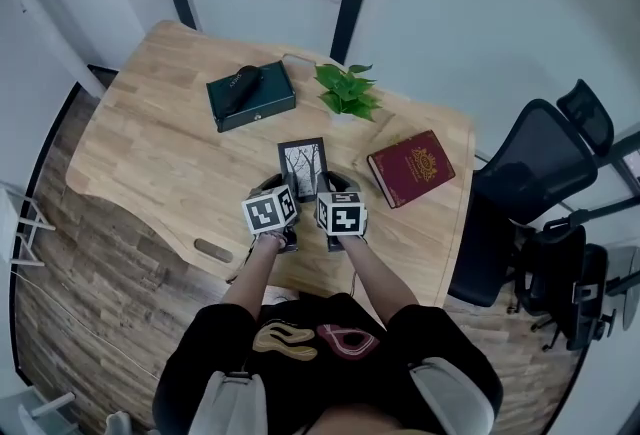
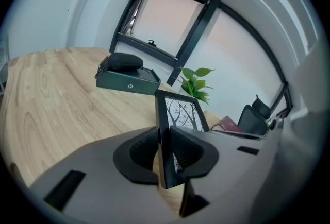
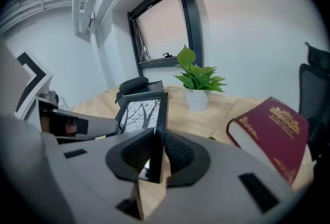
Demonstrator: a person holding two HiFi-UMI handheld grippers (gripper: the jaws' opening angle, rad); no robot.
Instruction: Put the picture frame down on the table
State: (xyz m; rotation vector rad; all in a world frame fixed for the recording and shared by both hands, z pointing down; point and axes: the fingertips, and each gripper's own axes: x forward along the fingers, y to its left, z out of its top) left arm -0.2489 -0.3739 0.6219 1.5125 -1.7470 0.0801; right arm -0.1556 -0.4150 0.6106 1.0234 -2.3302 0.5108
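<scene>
A black picture frame (image 1: 302, 166) with a bare-tree print is held over the wooden table (image 1: 150, 153), near its front edge. My left gripper (image 1: 281, 191) is shut on the frame's left edge (image 2: 164, 140). My right gripper (image 1: 327, 189) is shut on its right edge (image 3: 158, 135). In both gripper views the frame stands between the dark pads, its print (image 3: 138, 115) facing up and towards me. Whether its lower edge touches the table is hidden by the grippers.
A dark green box (image 1: 251, 96) with a black case on top lies at the back left. A potted green plant (image 1: 347, 90) stands behind the frame. A maroon book (image 1: 411, 168) lies to the right. An office chair (image 1: 530, 193) stands beyond the table's right end.
</scene>
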